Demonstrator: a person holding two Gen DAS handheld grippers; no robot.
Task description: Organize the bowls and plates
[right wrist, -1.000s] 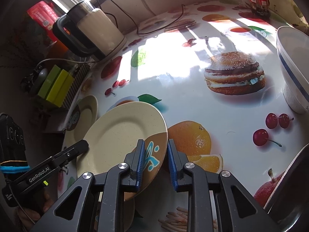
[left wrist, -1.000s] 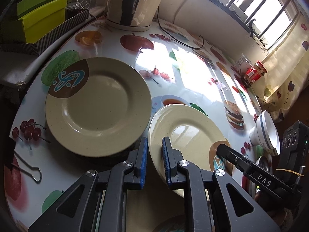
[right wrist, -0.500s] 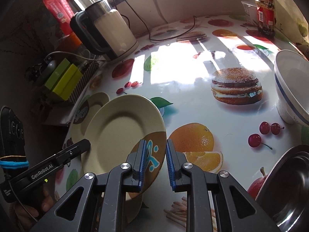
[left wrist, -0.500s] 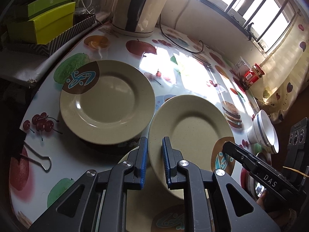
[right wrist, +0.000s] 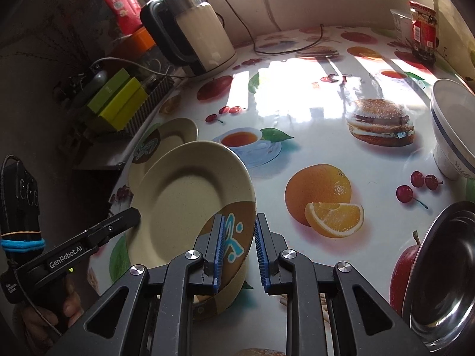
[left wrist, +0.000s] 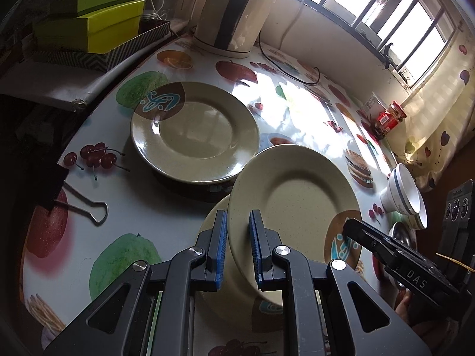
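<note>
plates: 3 beige ones [left wrist: 196,133] [left wrist: 297,198] [left wrist: 213,222] | white bowls w/ blue stripe: 2, nested [left wrist: 400,191] | steel bowl: 1 [right wrist: 442,270] | kettle: 1 [left wrist: 234,20] | binder clip: 1 [left wrist: 89,207]

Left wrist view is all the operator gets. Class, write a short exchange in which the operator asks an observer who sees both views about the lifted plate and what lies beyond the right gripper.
Operator: I see just one black finger of the right gripper on the plate, at its brown patch. Is it really gripping?
Observer: Yes. From the right wrist view, its two blue pads sit on either side of the plate's rim at that patch, closed on it.
Operator: I only catch a metallic sliver past that gripper. What is it?
Observer: A steel bowl, close beside the gripper's right finger, with nothing visible inside it.
</note>
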